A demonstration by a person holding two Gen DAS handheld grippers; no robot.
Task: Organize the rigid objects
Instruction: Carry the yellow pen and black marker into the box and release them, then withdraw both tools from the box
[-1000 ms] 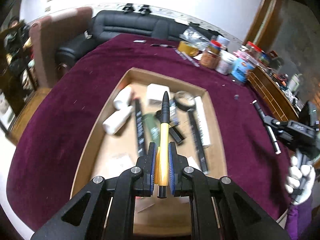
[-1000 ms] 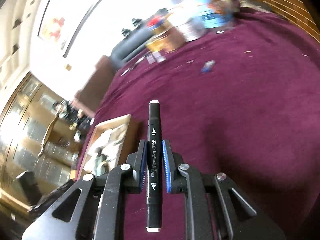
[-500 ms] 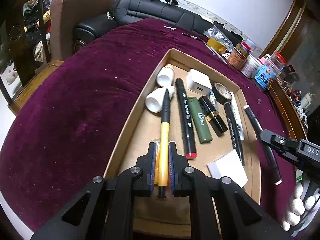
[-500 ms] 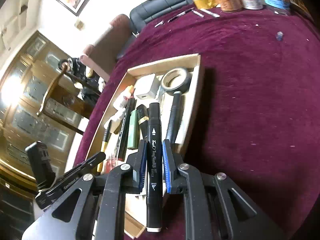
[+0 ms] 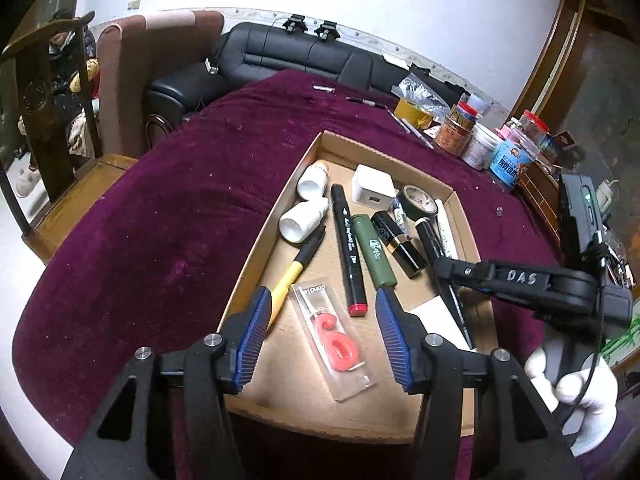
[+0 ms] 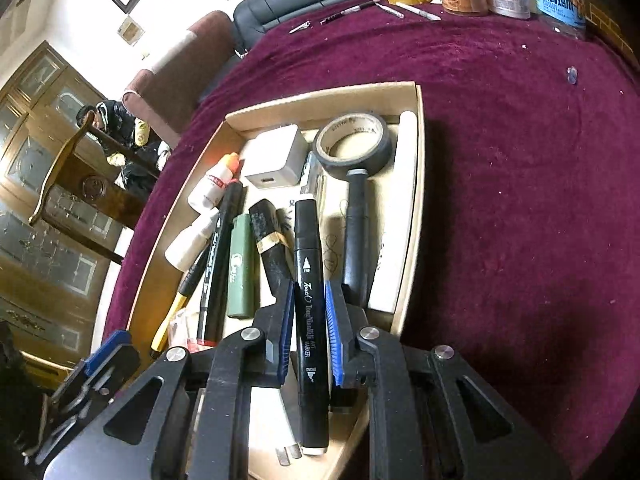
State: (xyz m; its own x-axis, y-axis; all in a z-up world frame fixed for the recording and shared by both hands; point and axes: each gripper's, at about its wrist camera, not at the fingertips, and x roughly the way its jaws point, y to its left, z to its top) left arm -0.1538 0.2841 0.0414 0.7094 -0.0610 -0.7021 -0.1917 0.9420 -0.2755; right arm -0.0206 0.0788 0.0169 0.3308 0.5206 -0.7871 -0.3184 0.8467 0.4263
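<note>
1. Left wrist view: our left gripper (image 5: 322, 330) hangs with its jaws spread wide and nothing between them, over the near end of the box (image 5: 256, 240). The yellow pen (image 5: 294, 272) lies on the box floor, slanting toward 1 o'clock, its near end just beside the left finger. At 12 o'clock from the gripper lies a packet with a red candle (image 5: 334, 338). Beyond it, side by side, lie a red-capped marker (image 5: 348, 248), a green lighter (image 5: 374, 250) and a black-and-gold tube (image 5: 398, 242). Two white bottles (image 5: 302, 222) sit at 11 o'clock, and a white charger (image 5: 372, 190) and a tape roll (image 5: 420, 204) at the far end. Our right gripper (image 5: 448, 270) reaches in from 3 o'clock.

2. Right wrist view: our right gripper (image 6: 308, 332) is clamped on a black marker (image 6: 308, 280) that points to 12 o'clock above the box (image 6: 418, 200). We see the pen (image 6: 176, 304) at 9 o'clock, by the box's left wall. The tape roll (image 6: 354, 146) sits at 12 o'clock.
</note>
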